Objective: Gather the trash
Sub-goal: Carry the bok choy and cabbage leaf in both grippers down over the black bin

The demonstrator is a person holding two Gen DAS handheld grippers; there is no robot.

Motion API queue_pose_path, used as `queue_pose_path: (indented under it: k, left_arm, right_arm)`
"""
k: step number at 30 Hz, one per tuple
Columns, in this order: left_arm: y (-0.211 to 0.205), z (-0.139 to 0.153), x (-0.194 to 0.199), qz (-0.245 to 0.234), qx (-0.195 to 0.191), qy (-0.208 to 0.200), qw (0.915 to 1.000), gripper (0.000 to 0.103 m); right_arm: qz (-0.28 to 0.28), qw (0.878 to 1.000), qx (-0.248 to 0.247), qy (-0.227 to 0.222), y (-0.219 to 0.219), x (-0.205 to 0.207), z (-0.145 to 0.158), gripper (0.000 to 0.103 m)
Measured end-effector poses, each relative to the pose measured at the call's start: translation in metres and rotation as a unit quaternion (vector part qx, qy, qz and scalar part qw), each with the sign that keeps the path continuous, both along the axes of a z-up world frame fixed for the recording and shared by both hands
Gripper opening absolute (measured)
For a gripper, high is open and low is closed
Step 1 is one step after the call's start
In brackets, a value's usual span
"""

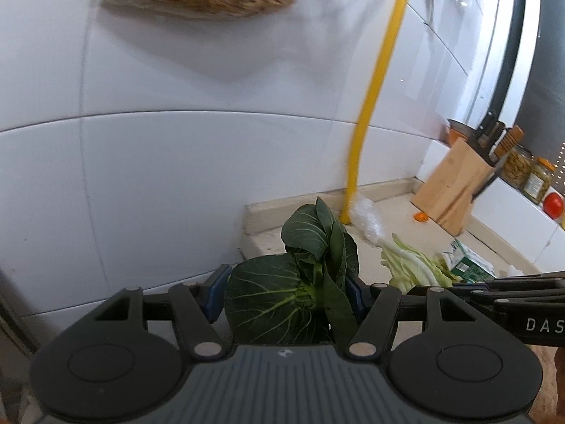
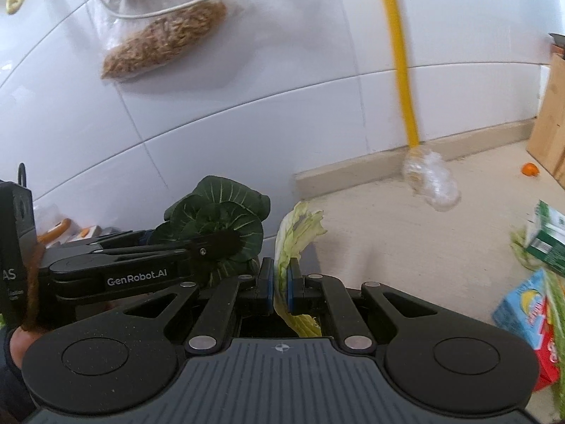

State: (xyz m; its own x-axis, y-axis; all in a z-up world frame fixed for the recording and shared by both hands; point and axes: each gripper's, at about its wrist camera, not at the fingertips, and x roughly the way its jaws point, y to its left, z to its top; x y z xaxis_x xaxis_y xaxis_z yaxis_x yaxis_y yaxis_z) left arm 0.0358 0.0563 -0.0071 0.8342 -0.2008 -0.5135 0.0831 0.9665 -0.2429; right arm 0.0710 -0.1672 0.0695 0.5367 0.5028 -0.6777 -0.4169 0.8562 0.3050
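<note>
Trash here is vegetable waste, two pieces already in hand. The left gripper (image 1: 287, 295) is closed around a dark green leafy head (image 1: 300, 275), jaws half spread on the bunched stems near its base; the right gripper (image 2: 279, 284) is pinched almost fully together on a pale cabbage leaf (image 2: 296, 236), held at its thick rib with the frilly end standing up. Both are held above the bench (image 2: 370, 219), close side by side in front of the white tiled wall.

Both pieces look light, soft and limp. Thin leaf blades would likely tear or slip, so the stem cluster and the rib seem the firmest places to hold, as now. The green head is bulky and springy, and outer leaves may drop if the squeeze loosens.

More waste lies on the bench to the right: another pale leaf (image 1: 413, 265), a green carton (image 1: 466, 263), a blue carton (image 2: 526, 304), a crumpled clear wrap (image 2: 430, 180) at the foot of a yellow pipe (image 2: 399, 53), and a small orange scrap (image 2: 529, 169) near a wooden knife block (image 1: 455, 183). Jars (image 1: 526, 173) and a tomato (image 1: 553, 204) behind the block look like keepers. Hanging bags (image 2: 162, 49) of brown dry goods sit high on the wall, clear of the hands. No bin is visible. The grippers nearly touch each other, so they could knock together.
</note>
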Motion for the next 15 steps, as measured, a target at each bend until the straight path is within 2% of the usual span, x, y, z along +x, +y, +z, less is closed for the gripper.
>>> queue_pose_path:
  k: [15]
  left_arm:
    - [0.026, 0.002, -0.015, 0.045, 0.017, -0.008, 0.9988, 0.057]
  right_arm:
    - [0.041, 0.999, -0.002, 0.002, 0.045, 0.0, -0.002, 0.01]
